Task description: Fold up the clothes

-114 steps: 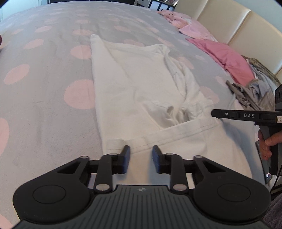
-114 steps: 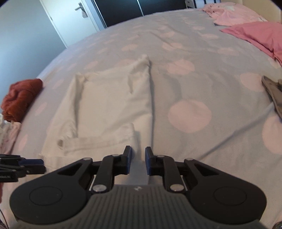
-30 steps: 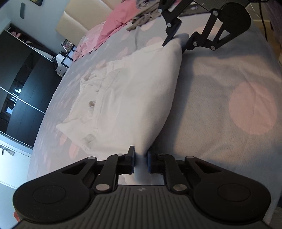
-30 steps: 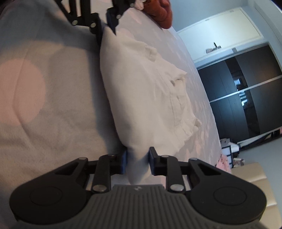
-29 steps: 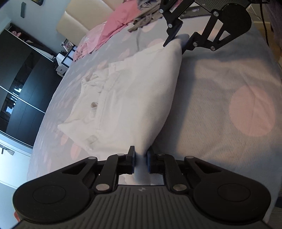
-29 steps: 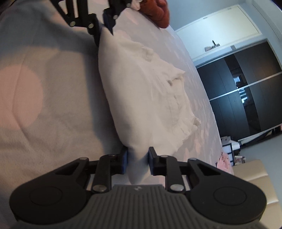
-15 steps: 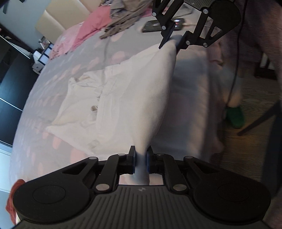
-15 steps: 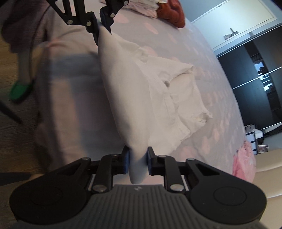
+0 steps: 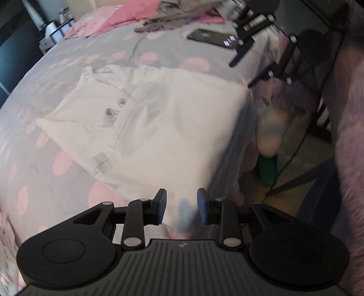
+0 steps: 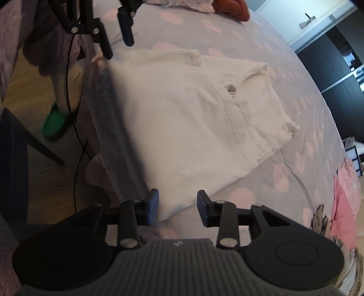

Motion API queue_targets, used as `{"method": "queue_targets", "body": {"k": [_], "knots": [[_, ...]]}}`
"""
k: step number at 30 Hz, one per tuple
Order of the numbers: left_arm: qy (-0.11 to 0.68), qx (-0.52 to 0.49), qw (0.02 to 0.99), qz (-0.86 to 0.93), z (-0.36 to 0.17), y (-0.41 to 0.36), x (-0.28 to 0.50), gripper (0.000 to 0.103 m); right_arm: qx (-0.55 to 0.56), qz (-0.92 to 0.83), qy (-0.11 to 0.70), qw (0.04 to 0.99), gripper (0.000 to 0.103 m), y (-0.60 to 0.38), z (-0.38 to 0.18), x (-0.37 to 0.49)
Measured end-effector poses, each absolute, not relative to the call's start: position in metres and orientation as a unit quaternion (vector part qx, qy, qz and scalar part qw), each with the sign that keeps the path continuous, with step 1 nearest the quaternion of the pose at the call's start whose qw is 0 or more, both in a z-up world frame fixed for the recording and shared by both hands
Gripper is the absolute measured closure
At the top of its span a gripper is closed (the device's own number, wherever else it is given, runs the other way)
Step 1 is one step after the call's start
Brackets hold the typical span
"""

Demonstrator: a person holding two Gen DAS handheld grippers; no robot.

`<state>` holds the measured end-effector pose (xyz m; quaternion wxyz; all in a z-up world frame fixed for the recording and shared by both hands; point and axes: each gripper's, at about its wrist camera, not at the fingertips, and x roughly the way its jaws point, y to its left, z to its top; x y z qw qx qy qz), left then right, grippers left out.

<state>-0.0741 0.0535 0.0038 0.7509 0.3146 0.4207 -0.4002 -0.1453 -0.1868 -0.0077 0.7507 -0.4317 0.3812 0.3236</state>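
Both hand-held grippers (image 9: 182, 206) (image 10: 177, 205) gape, released, over the soft folded white shirt (image 9: 154, 127).

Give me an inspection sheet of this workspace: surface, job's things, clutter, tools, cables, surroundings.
Surface: grey bedspread with pink dots.
Job's things: white cotton garment, folded, flat near the bed edge.
Clutter: dark smartphone, pink clothes, grey crumpled clothes, rust-red garment.
Tools: left tool open; right tool open; neither holds the white garment.
Cables: thin black cable hanging to the floor.
Surroundings: wooden floor, green slipper, dark wardrobe.
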Motion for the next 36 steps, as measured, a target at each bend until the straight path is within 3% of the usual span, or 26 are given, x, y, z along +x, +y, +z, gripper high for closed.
{"method": "queue_targets", "body": {"k": [2, 3, 8, 16, 28, 36], "knots": [[0.431, 0.262, 0.765, -0.401, 0.019, 0.060, -0.062, 0.058, -0.401, 0.322, 0.393, 0.762, 0.061, -0.193, 0.003, -0.133], [0.431, 0.241, 0.772, -0.400, 0.025, 0.062, -0.054, 0.057, -0.384, 0.321, 0.398, 0.769, 0.060, -0.195, 0.009, -0.124], [0.438, 0.174, 0.818, -0.329, 0.029, 0.066, 0.004, 0.057, -0.313, 0.285, 0.405, 0.810, 0.057, -0.208, 0.022, -0.072], [0.429, 0.117, 0.863, -0.241, -0.005, 0.057, 0.119, 0.060, -0.186, 0.221, 0.444, 0.848, 0.085, -0.215, -0.008, 0.044], [0.435, 0.045, 0.881, -0.182, -0.052, 0.067, 0.253, 0.060, -0.070, 0.179, 0.422, 0.886, 0.087, -0.221, -0.038, 0.207], [0.426, 0.030, 0.886, -0.181, -0.084, 0.077, 0.305, 0.064, -0.049, 0.180, 0.422, 0.887, 0.091, -0.211, -0.067, 0.288]]}}
